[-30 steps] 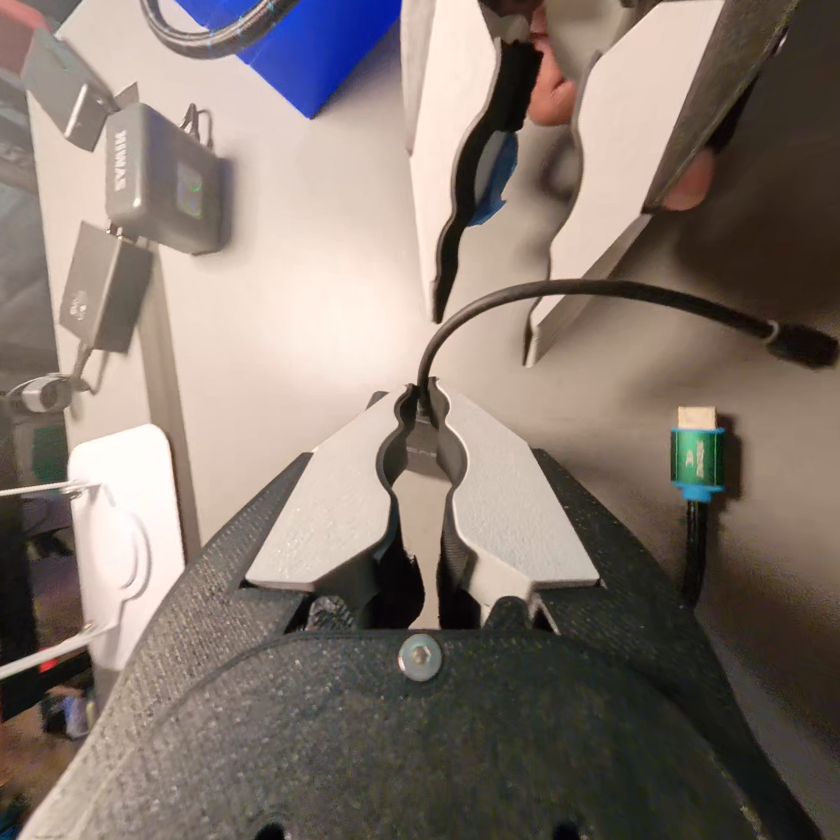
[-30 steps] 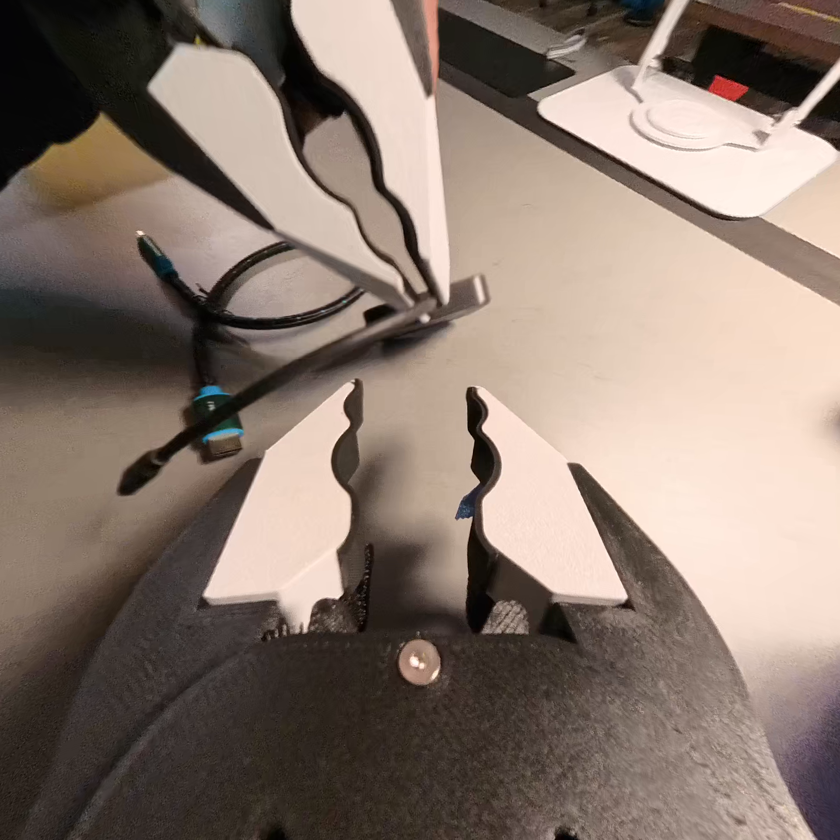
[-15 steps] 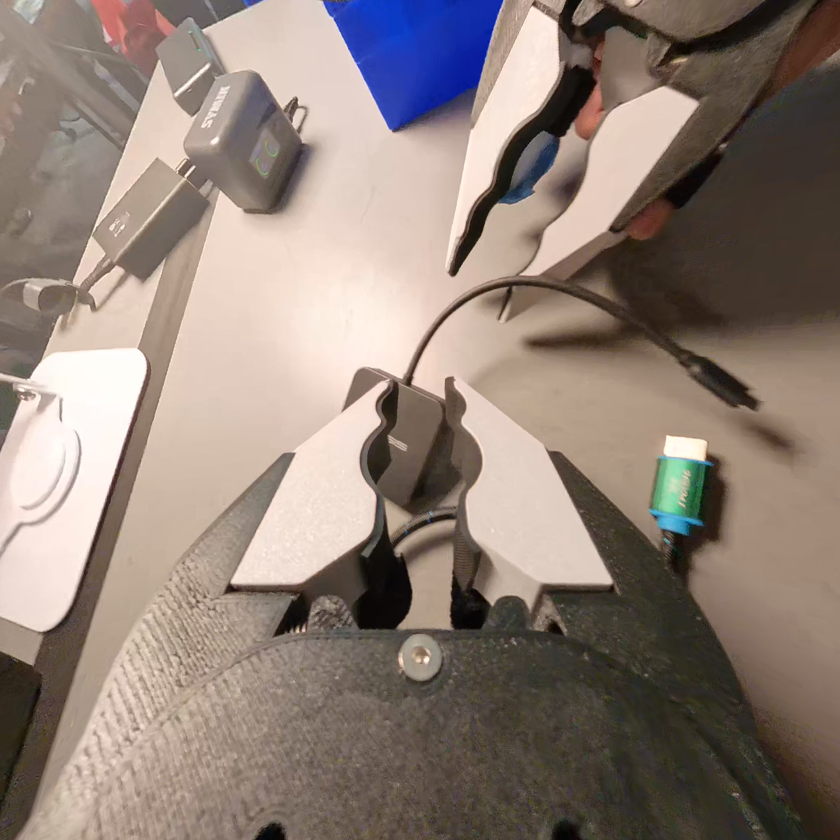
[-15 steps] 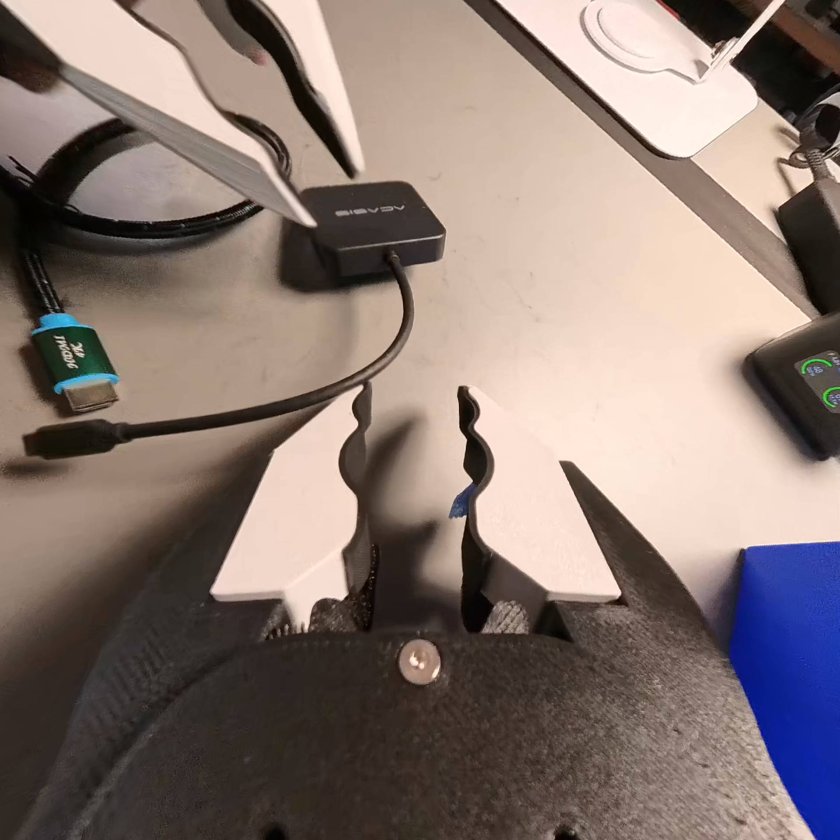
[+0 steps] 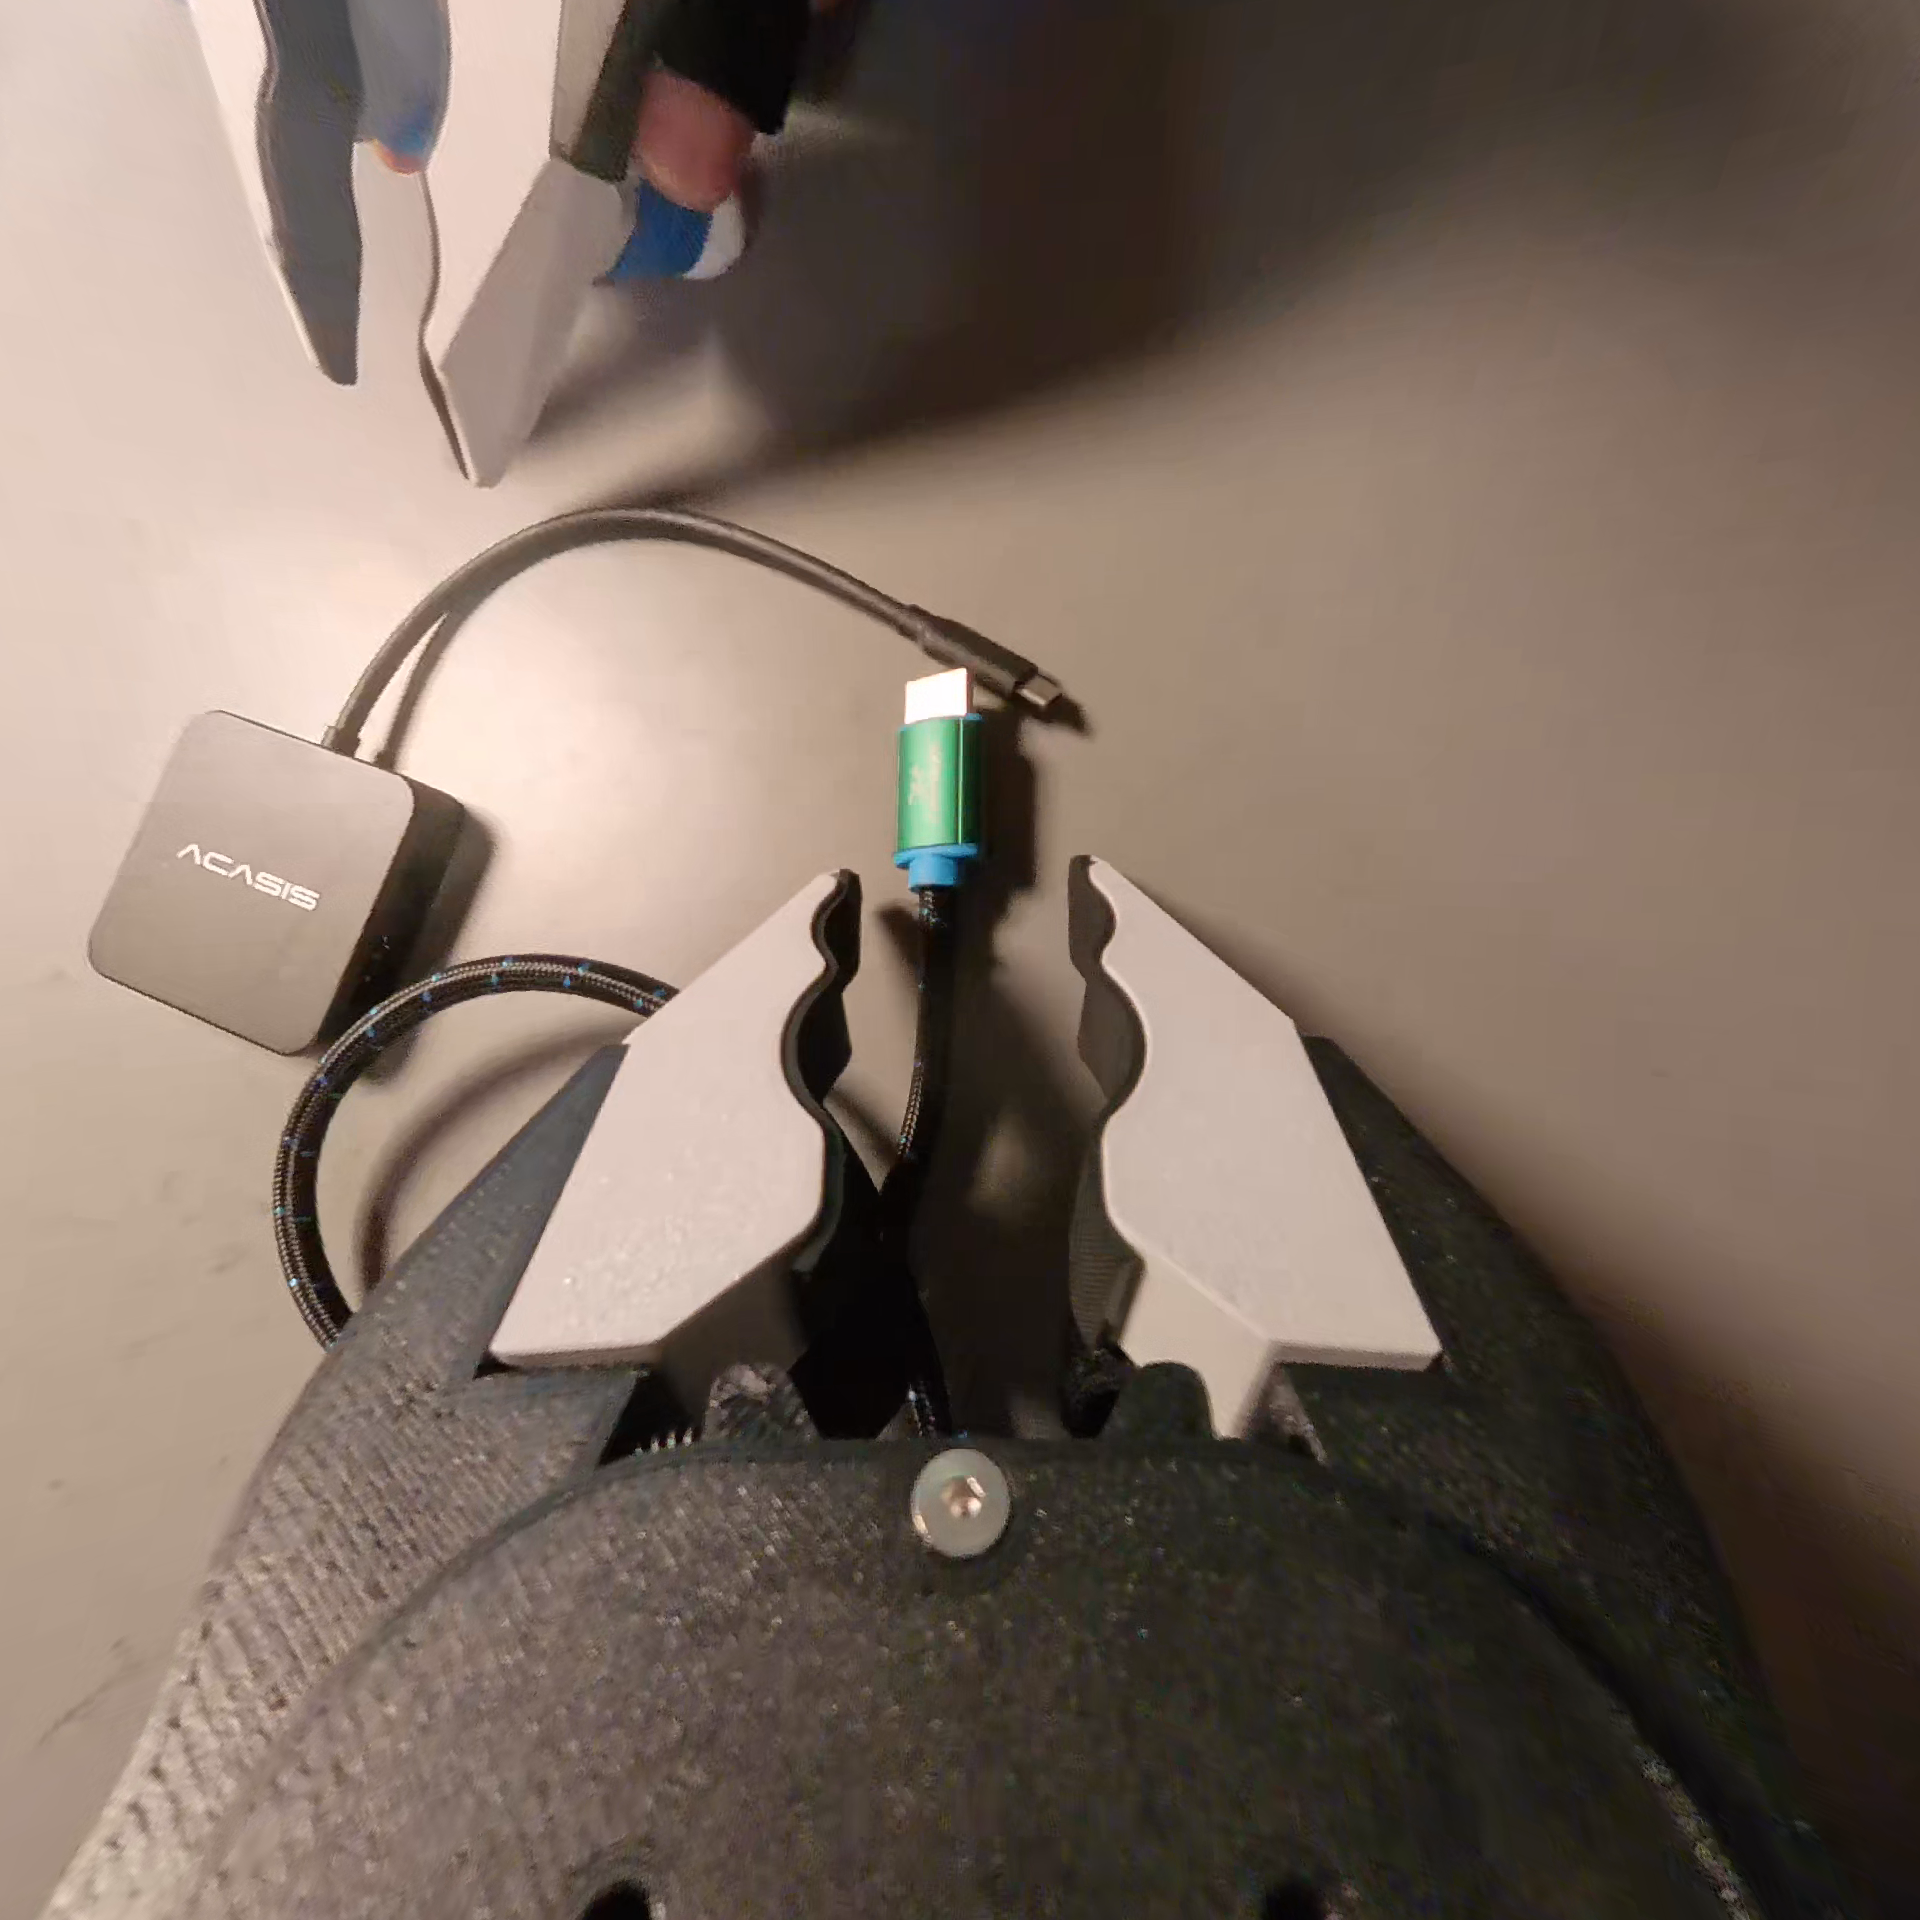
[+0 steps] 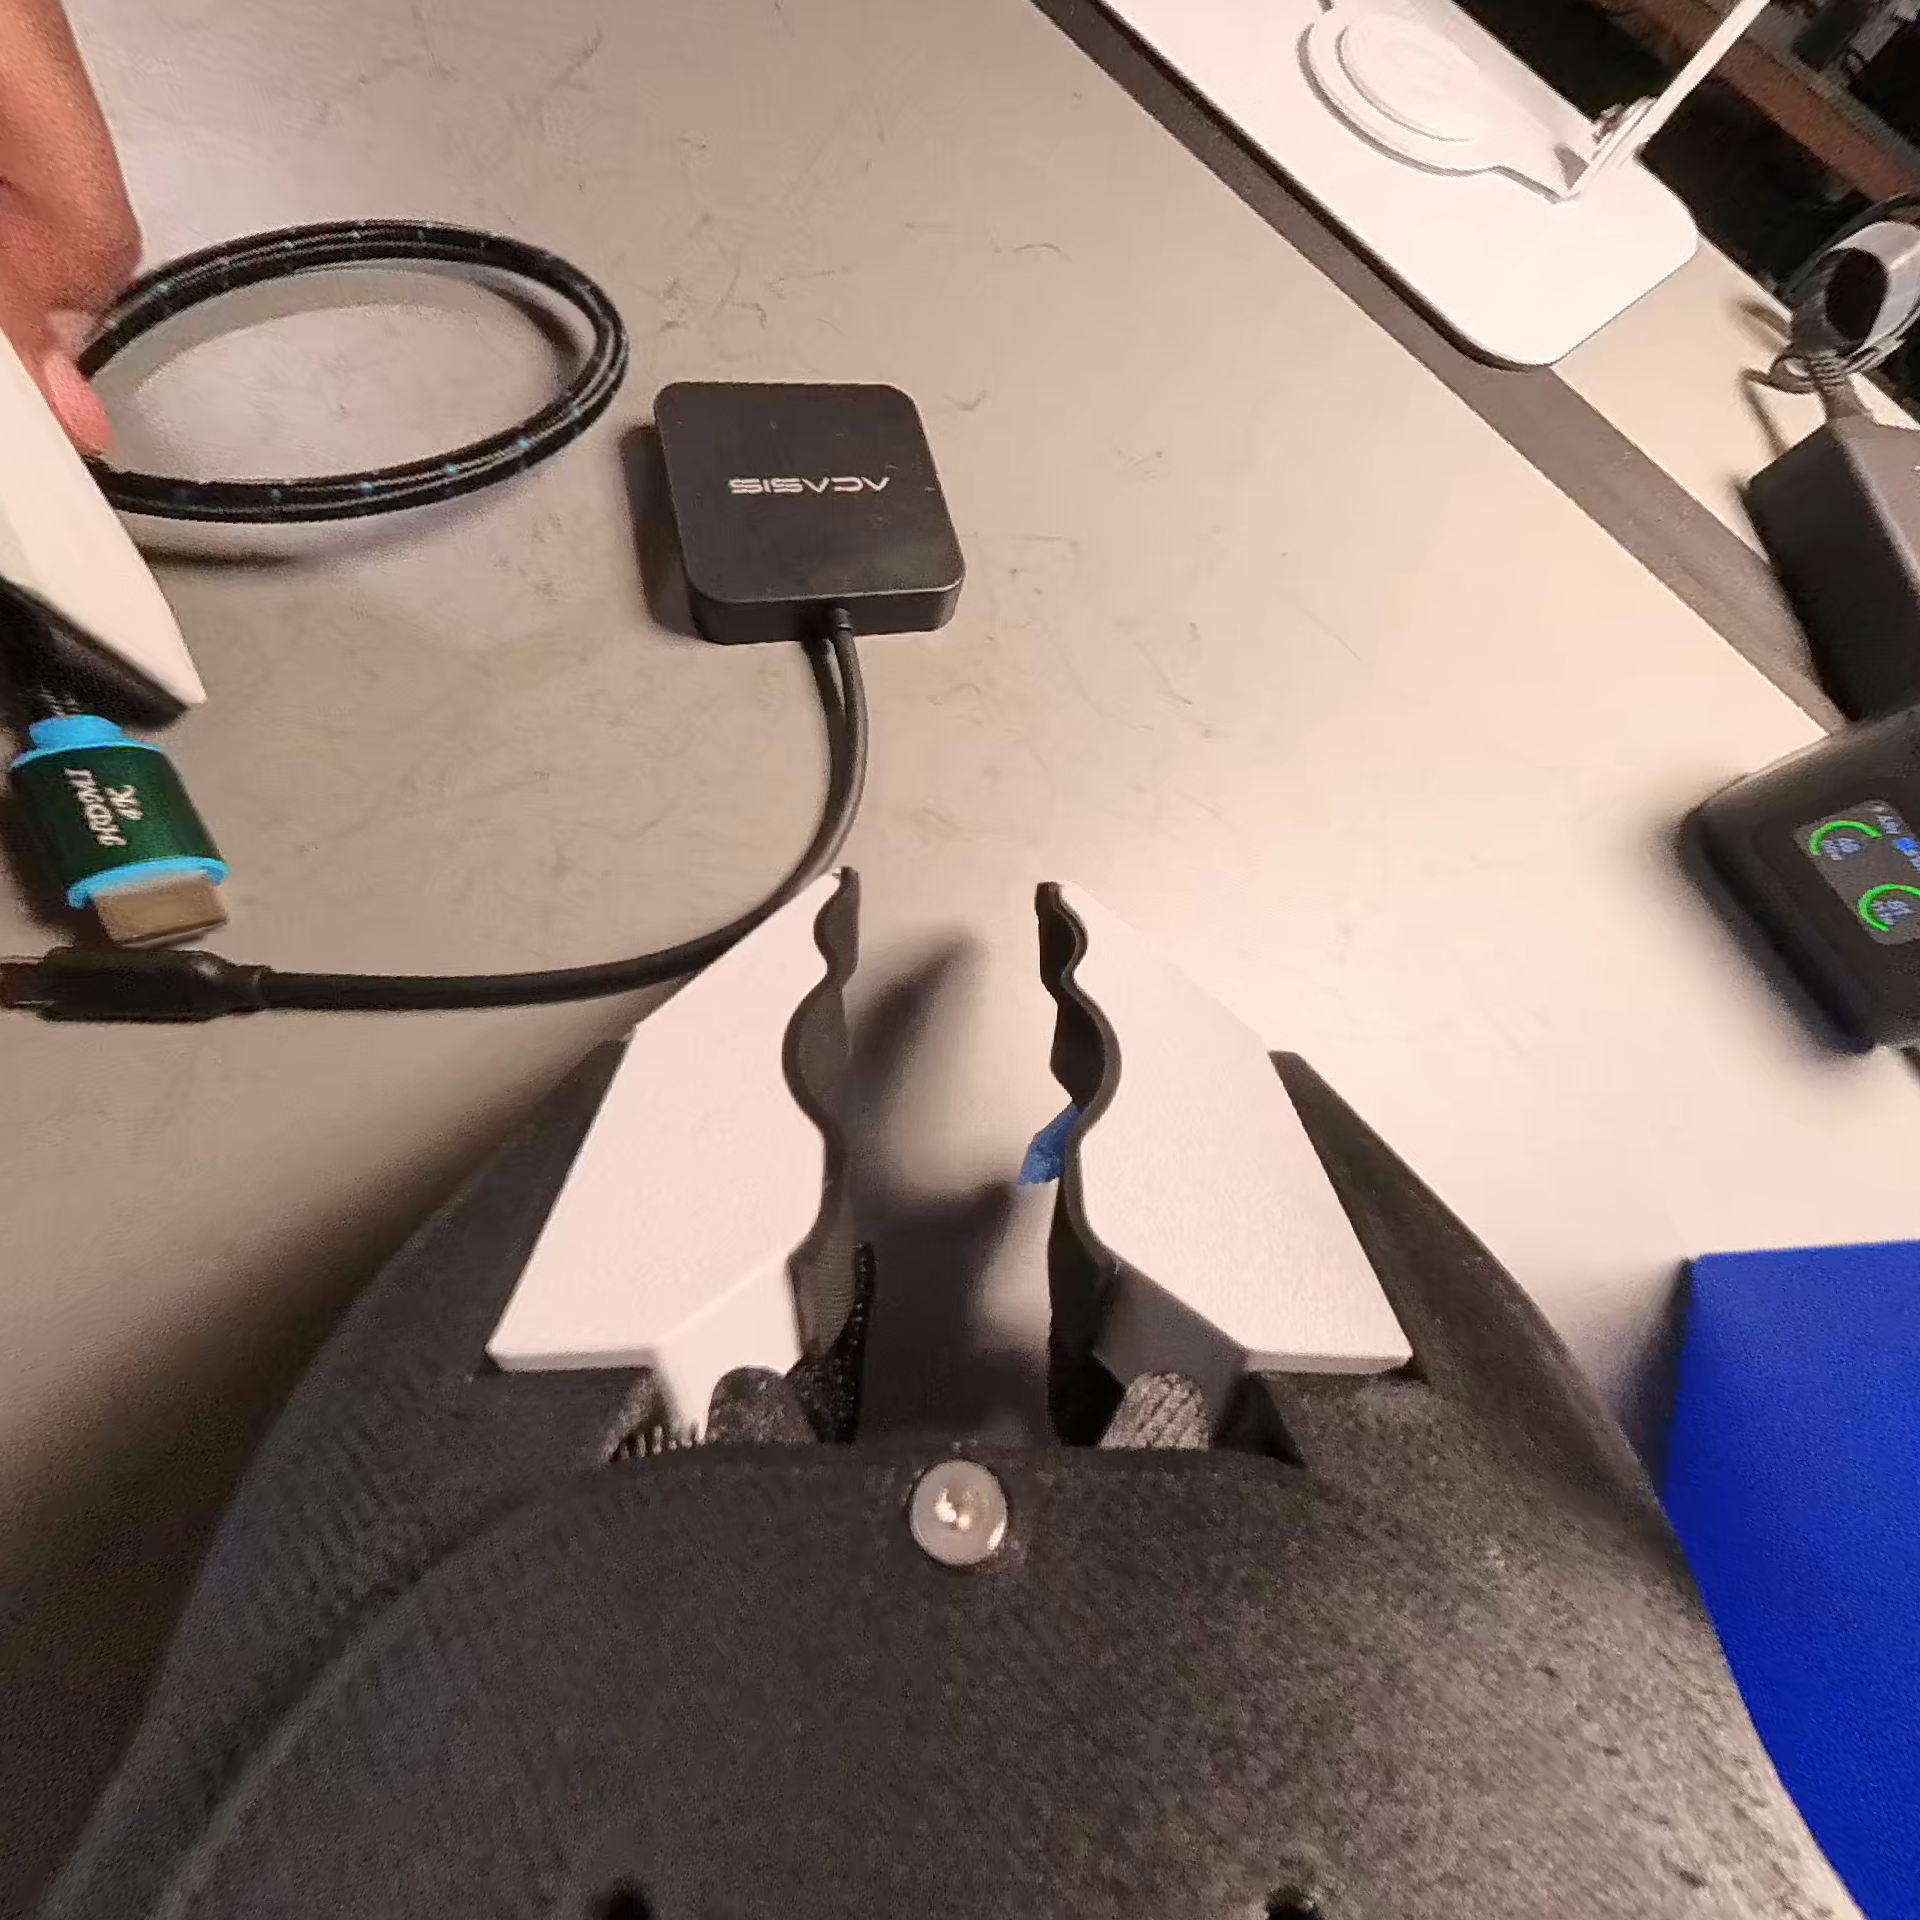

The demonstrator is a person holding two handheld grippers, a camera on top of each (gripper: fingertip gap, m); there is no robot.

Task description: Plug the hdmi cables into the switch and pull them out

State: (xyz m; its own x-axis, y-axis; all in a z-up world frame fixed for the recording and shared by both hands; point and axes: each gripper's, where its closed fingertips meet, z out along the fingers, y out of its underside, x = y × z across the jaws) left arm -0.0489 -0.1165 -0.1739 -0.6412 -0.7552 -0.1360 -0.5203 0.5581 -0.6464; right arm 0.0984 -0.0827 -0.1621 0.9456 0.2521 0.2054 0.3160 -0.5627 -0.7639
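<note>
A flat black square switch [image 5: 260, 878] lies on the grey table, also in the right wrist view [image 6: 805, 504]. Its thin black lead [image 5: 665, 540] curves to a small plug [image 5: 1023, 686]. A green HDMI plug with blue collar [image 5: 935, 800] on a braided black cable [image 5: 343, 1049] lies unplugged; it shows in the right wrist view [image 6: 120, 821]. My left gripper [image 5: 961, 883] is open, its fingers straddling the braided cable just behind the green plug. My right gripper [image 6: 945, 883] is open and empty, just short of the switch's lead [image 6: 842, 748]. It shows blurred in the left wrist view [image 5: 400, 416].
A white stand base [image 6: 1455, 166] sits at the far table edge. A black power adapter [image 6: 1849, 561] and a dark charger with a lit display [image 6: 1829, 883] lie at right. A blue box [image 6: 1808, 1558] is near right. A person's hand [image 6: 52, 208] holds the left gripper. It is some 9 cm from my right tips to the flat black square switch [image 5: 260, 878]. Seen from the right wrist view [image 6: 788, 482] as well.
My left gripper let go of the switch, opened, and moved right over the braided cable behind the green plug. The switch now lies flat on the table. My right gripper stayed open.
</note>
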